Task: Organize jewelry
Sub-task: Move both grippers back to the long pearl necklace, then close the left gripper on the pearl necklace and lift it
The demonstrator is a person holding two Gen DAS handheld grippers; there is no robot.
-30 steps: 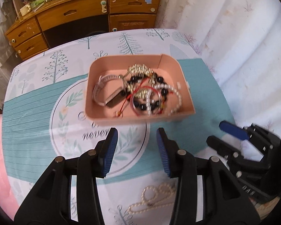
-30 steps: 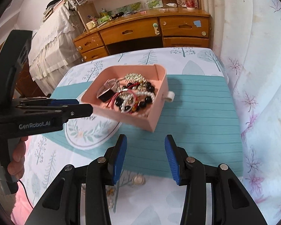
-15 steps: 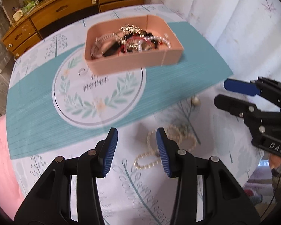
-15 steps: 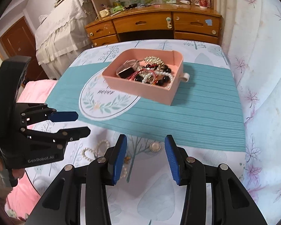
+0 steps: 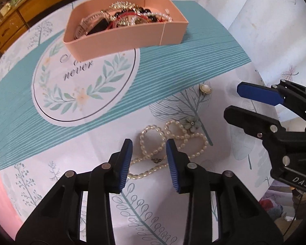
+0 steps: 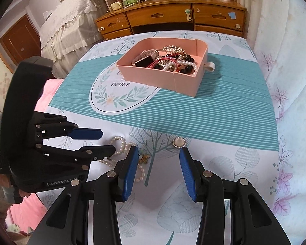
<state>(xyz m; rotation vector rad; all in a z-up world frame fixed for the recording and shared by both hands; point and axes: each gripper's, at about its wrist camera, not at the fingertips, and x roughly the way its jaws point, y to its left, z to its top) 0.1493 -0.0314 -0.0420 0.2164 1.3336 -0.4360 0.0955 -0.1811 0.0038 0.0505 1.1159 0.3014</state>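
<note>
The pearl necklace (image 5: pixel 171 140) sprawls just ahead of and partly between the left gripper (image 5: pixel 149 149)'s parted, empty jaws, nearer than the right gripper (image 6: pixel 158 157), whose jaws also stand apart.

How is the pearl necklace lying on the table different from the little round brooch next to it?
The pearl necklace is a long, looped string of small cream beads; the round brooch is one compact disc with a gold rim. The necklace lies right under the left gripper; the brooch lies apart, nearer the pink box. Both rest loose on the tablecloth.
</note>
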